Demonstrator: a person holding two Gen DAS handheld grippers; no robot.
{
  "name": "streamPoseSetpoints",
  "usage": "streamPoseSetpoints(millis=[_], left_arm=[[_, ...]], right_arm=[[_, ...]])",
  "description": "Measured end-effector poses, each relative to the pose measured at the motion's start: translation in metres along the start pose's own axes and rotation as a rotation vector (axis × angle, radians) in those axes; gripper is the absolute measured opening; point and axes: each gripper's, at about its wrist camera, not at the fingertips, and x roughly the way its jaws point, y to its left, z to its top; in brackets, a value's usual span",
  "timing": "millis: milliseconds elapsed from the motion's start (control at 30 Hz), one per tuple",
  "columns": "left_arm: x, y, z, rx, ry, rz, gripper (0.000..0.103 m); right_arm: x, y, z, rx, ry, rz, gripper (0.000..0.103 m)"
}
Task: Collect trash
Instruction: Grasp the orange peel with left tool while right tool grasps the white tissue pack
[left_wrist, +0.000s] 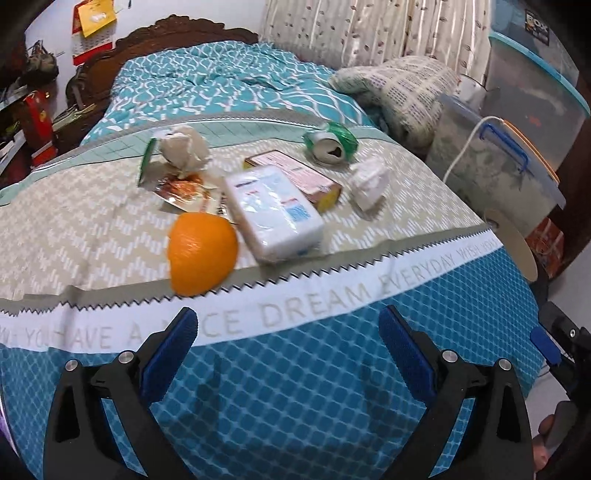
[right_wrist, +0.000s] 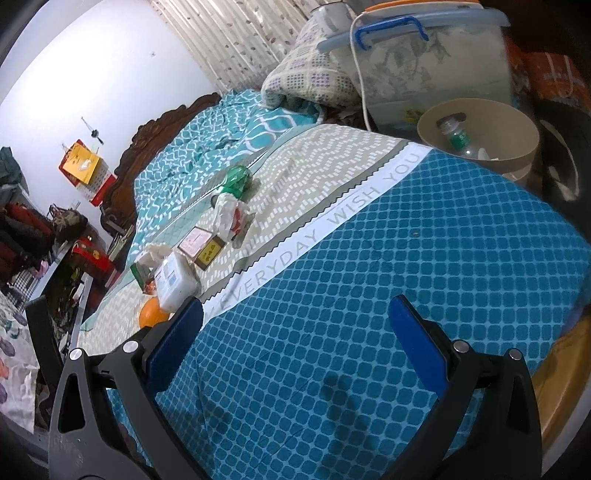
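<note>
Left wrist view: left tongs (left_wrist: 288, 332) apart, empty, over blue checked bedspread (left_wrist: 295, 387). Right tongs (right_wrist: 295, 325) apart, empty too. Trash lies beyond on bed: orange peel half (left_wrist: 202, 253) nearest, dome up, light, springy; pinch at rim. Crushed green can (left_wrist: 331, 142) farther, mouth toward camera, long axis roughly fore-aft; light, stiff, slippery; grip across flattened sides. Tan round bin (right_wrist: 480, 138) at bed's far corner.

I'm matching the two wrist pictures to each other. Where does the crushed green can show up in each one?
Left wrist: the crushed green can lies upper centre-right, behind the flat box.
Right wrist: the can sits left of centre, mid-height, beside crumpled paper.
Shared landmark: the orange at the bedspread's zigzag band.
</note>
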Motion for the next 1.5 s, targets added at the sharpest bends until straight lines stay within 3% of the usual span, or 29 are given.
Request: streamPoseSetpoints(millis=[400,567,700,767,1033,1300,1333,1367,1400,1500], left_arm=[[-0.003,0.05,0.007,-0.08,-0.02,0.034,0.094],[0.001,0.091,0.014,-0.178,-0.003,0.011,0.094],[0.007,0.112,0.022,-0.234,0.02,-0.052,0.094],[0.012,0.116,0.025,-0.244,0.024,-0.043,0.094],[0.032,0.106,0.028,-0.206,0.053,-0.058,0.094],[0.02,0.135,0.028,-0.286,0.011,-0.072,0.093],[0.02,0.134,0.028,-0.279,0.009,-0.075,0.093],[0.02,0.131,0.029,-0.27,0.009,-0.078,0.093],[0.021,0.127,0.03,-0.254,0.01,-0.08,0.092],[0.029,0.111,0.035,-0.201,0.029,-0.089,0.08]], right_arm=[[0.021,0.029,-0.004,-0.079,0.063,0.032,0.099],[0.037,0.044,-0.01,-0.128,0.104,0.045,0.099],[0.054,0.054,-0.012,-0.156,0.148,0.062,0.099],[0.064,0.063,-0.011,-0.185,0.165,0.079,0.099],[0.123,0.138,0.002,-0.453,0.213,0.174,0.099],[0.202,0.193,-0.008,-0.626,0.308,0.142,0.099],[0.209,0.194,-0.011,-0.636,0.334,0.137,0.097],[0.213,0.191,-0.011,-0.632,0.353,0.14,0.088],[0.209,0.189,-0.009,-0.628,0.334,0.155,0.067],[0.2,0.173,-0.005,-0.571,0.349,0.184,0.065]])
